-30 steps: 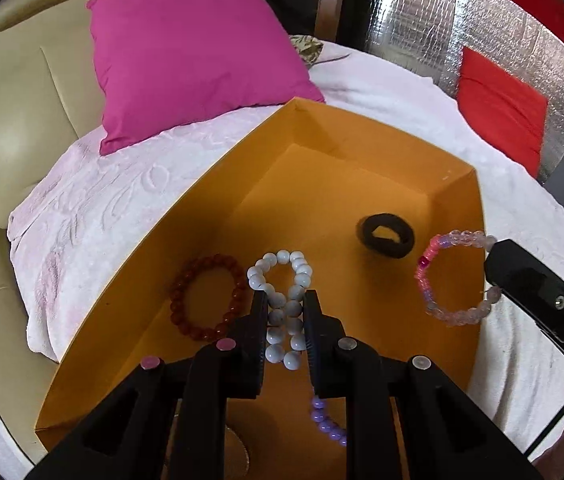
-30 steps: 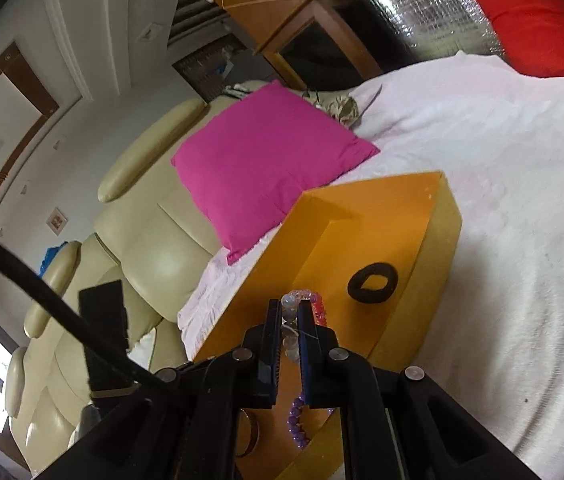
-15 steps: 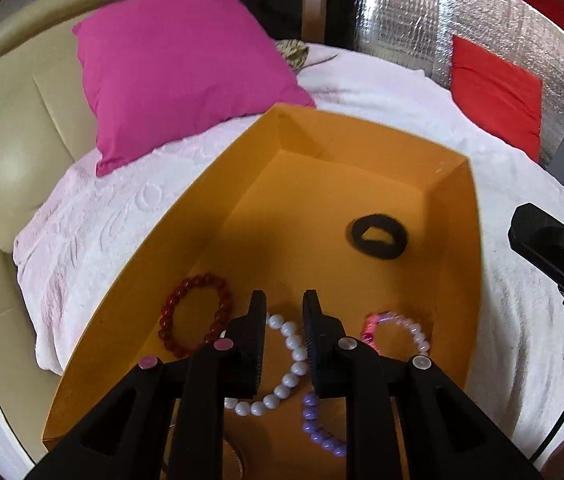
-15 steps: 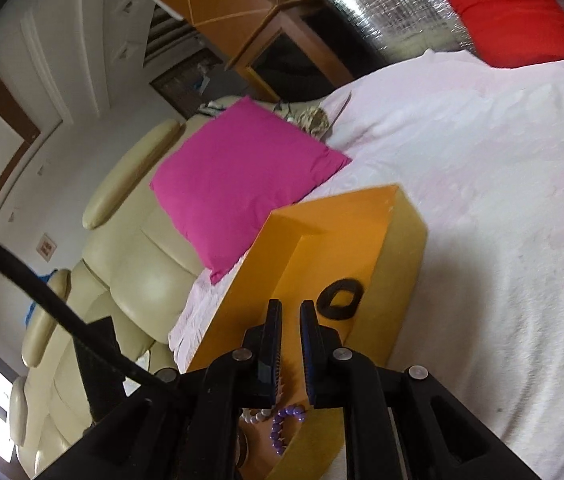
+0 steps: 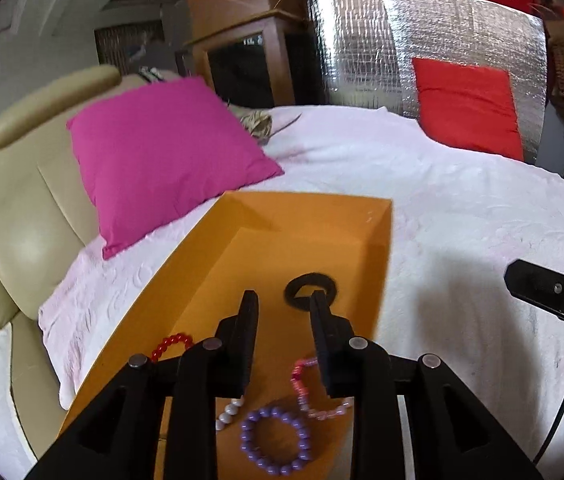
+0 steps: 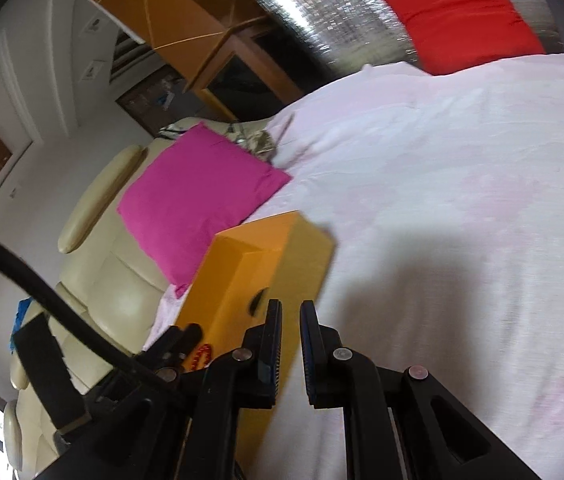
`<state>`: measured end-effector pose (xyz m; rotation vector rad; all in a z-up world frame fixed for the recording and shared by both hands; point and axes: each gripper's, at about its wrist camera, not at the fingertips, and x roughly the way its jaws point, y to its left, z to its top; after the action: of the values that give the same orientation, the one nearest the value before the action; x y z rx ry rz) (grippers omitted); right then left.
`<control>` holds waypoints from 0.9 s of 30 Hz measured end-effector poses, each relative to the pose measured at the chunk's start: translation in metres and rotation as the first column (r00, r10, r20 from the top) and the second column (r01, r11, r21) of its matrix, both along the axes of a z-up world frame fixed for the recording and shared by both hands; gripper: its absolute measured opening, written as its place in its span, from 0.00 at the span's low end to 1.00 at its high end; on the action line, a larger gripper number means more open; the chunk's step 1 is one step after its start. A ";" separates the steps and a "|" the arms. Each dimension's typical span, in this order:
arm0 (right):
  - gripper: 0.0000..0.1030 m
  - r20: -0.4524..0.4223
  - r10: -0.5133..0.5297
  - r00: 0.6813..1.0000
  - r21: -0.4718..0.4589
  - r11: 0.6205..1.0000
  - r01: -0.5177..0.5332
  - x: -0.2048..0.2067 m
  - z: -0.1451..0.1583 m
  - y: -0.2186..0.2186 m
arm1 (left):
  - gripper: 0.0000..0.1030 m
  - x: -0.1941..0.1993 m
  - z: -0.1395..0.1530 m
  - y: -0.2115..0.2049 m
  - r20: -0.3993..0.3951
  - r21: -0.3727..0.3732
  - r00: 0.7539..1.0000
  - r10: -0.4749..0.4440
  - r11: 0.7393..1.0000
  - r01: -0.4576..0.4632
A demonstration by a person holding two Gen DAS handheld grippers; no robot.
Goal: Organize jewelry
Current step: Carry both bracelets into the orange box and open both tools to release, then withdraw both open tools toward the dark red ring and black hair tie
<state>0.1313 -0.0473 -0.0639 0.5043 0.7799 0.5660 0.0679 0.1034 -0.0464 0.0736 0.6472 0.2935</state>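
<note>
Left gripper [image 5: 284, 300] has just opened its jaws to a moderate gap with nothing between them; the white bead bracelet [image 5: 229, 410] it pinched a second ago now lies on the box floor under its left finger, mostly hidden. Right gripper [image 6: 291, 308] is almost closed and empty; the pink bead bracelet [image 5: 310, 388] it carried earlier lies under the left gripper's right finger. Purple bracelet [image 5: 274, 440] sits just behind both fingertips, the red bracelet [image 5: 170, 344] to the left of them, the black ring [image 5: 310, 286] touching the right fingertip in view, probably lower than it. So five pieces are in the orange box [image 5: 378, 248]; both drops look done. Right gripper is outside the box, beside its near outer wall. Beyond the fingers the far half of the box is bare. Past the far wall, open white blanket [image 5: 462, 200], no loose jewelry visible there, then pink cushion [image 5: 162, 152] and red cushion [image 5: 466, 104] well apart.
</note>
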 end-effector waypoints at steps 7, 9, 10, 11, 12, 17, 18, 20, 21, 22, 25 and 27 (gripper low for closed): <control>0.12 -0.041 -0.081 0.996 -0.040 0.996 0.079 -0.007 -0.002 -0.053 | 0.43 -0.003 0.008 -0.051 0.045 0.052 0.996 -0.083 0.995 0.081; 0.12 -0.054 -0.107 0.993 -0.058 0.993 0.103 -0.009 -0.004 -0.065 | 0.48 -0.002 0.008 -0.064 0.039 0.053 0.993 -0.110 0.993 0.108; 0.13 -0.068 -0.123 0.990 -0.070 0.991 0.118 -0.009 -0.005 -0.072 | 0.49 -0.002 0.007 -0.070 0.037 0.051 0.992 -0.122 0.991 0.121; 0.14 -0.084 -0.135 0.987 -0.078 0.989 0.129 -0.010 -0.007 -0.078 | 0.49 -0.002 0.007 -0.076 0.034 0.050 0.990 -0.138 0.989 0.136; 0.17 -0.106 -0.151 0.983 -0.086 0.986 0.142 -0.010 -0.009 -0.086 | 0.50 -0.002 0.007 -0.082 0.031 0.050 0.988 -0.151 0.987 0.149; 0.19 -0.129 -0.210 0.969 -0.129 0.973 0.194 -0.019 -0.010 -0.112 | 0.53 -0.002 0.004 -0.104 0.020 0.035 0.980 -0.196 0.980 0.196; 0.19 -0.136 -0.221 0.966 -0.135 0.970 0.203 -0.020 -0.010 -0.117 | 0.53 -0.002 0.004 -0.107 0.017 0.029 0.979 -0.203 0.979 0.202; 0.19 -0.150 -0.241 0.959 -0.147 0.964 0.219 -0.022 -0.010 -0.124 | 0.53 -0.004 0.003 -0.111 0.012 0.019 0.977 -0.212 0.977 0.212; 0.19 -0.156 -0.249 0.956 -0.153 0.962 0.225 -0.023 -0.010 -0.126 | 0.53 -0.003 0.002 -0.112 0.010 0.016 0.976 -0.216 0.976 0.216; 0.19 -0.161 -0.255 0.953 -0.159 0.960 0.230 -0.024 -0.009 -0.129 | 0.54 -0.003 0.002 -0.114 0.008 0.015 0.976 -0.217 0.976 0.217; 0.19 -0.167 -0.268 0.949 -0.187 0.953 0.237 -0.027 -0.008 -0.132 | 0.54 -0.004 0.000 -0.115 0.005 0.010 0.977 -0.212 0.977 0.212; 0.19 -0.170 -0.272 0.947 -0.194 0.952 0.238 -0.029 -0.008 -0.133 | 0.56 -0.002 -0.001 -0.113 -0.003 0.002 0.978 -0.207 0.978 0.207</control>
<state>0.1024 -0.1802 -0.0717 0.4975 0.9239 0.2067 0.0654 -0.0101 -0.0479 0.1428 0.6366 0.0933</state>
